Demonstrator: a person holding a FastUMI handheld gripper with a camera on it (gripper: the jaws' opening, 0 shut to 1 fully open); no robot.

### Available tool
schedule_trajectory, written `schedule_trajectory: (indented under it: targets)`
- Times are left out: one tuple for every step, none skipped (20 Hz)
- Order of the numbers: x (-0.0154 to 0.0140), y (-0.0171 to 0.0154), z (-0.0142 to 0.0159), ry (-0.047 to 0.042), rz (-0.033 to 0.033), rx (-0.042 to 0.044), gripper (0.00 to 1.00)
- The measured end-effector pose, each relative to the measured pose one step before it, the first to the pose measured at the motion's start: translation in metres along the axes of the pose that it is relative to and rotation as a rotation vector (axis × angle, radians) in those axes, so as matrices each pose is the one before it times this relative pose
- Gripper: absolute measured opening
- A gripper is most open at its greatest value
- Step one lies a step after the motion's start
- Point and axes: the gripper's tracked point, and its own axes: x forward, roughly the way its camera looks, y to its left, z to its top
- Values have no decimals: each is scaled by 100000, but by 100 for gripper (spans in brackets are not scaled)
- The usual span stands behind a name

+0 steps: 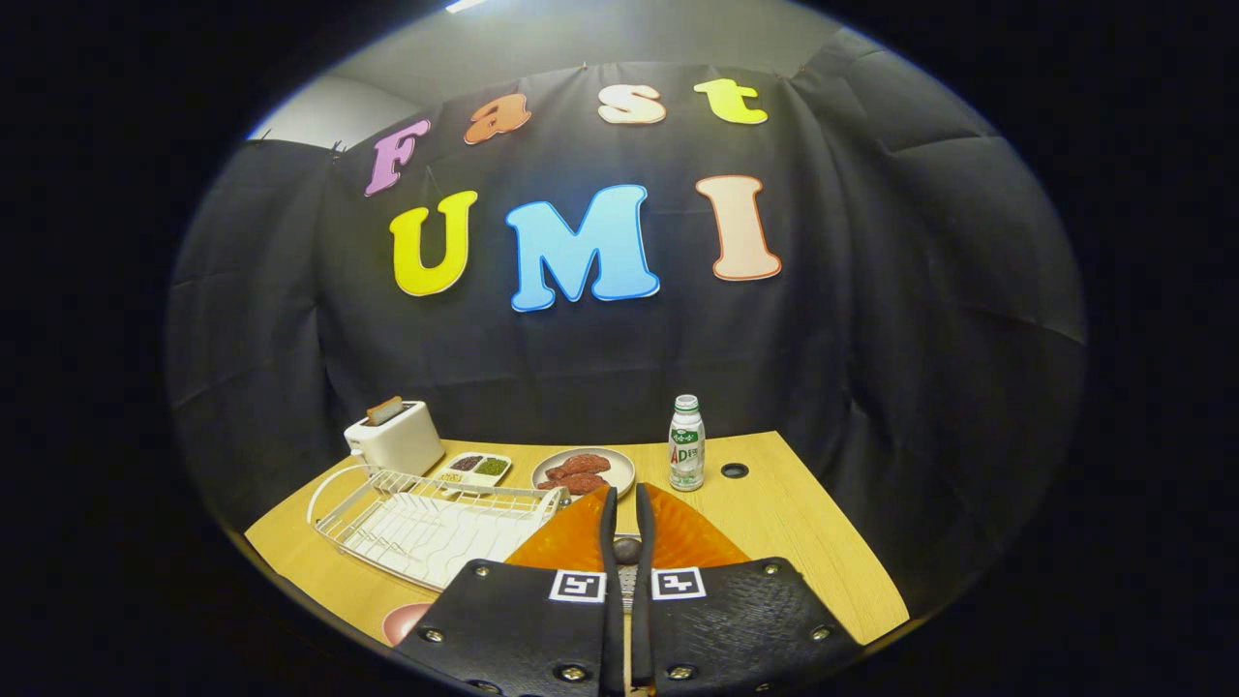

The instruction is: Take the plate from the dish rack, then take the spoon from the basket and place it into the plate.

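Left to right, gripper view. Toaster [397, 438] w/ bread slice in the slot, back-left on the wood counter [803, 542]. Just in front: white wire dish rack [426, 523], slots look bare. Small pink dish [405, 621] at the counter's near edge, beside the tool's left plate, partly cut off. Behind the rack, divided tray [474, 469] w/ dark and green bits. Next right, round plate of reddish food [584, 471].

Center: orange plate [678, 537] lies flat on the counter, right under and around the tool's fingers, off the rack. Tool [627, 505] clenched, fingers nearly touching, w/ spoon [626, 550] pinched between them; the spoon's rounded metal part shows in the narrow gap, over the orange plate. Can't tell if the spoon touches the plate yet. Basket not picked out.

Right of center: small bottle [686, 443], green label, upright, beyond the fingertips. Just right of it, dark round hole [734, 470] in the counter.
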Motion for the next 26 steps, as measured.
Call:
schedule_trajectory:
  targets:
    - [-963,455,448,-294,188,-379,3]
    - [-733,507,402,-583,237,-438,3]
    - [-689,497,157,-472,304,-707,3]
    - [-699,564,-194,344,368,-482,3]
    - [-577,762,-231,825,1014,-133,3]
    - [-630,1049,-324,792,1572,-493,3]
    - [-496,889,-469,1068,1204,-780,3]
    - [-408,981,-623,1643,1489,-866,3]
    - [-314,844,-692,1015,2184,-1663,3]
    - [-320,900,-536,936,1496,-1412,3]
    - [-688,974,-764,1283,1268,-303,3]
    - [-306,1117,-802,1530,1984,-92,3]
    - [-21,1089,-661,1029,1754,-67,3]
    - [154,926,-703,1145,1471,-284,3]
    - [244,835,-646,1352,1395,-264,3]
    - [289,788,-603,1150,1346,26,3]
    - [270,792,-443,985,1582,252,3]
    - [278,800,-442,946,1643,173,3]
    - [530,790,-589,1225,1265,230,3]
    - [559,640,-624,1344,1286,-87,3]
    - [525,601,-468,1417,1086,-3,3]
    - [610,478,-530,1265,1043,41,3]
    - [553,526,-380,1144,910,-44,3]
    - [478,501,-410,1117,637,-341,3]
    - [493,445,-368,1346,700,-312,3]
    - [450,636,-332,1309,1234,-205,3]
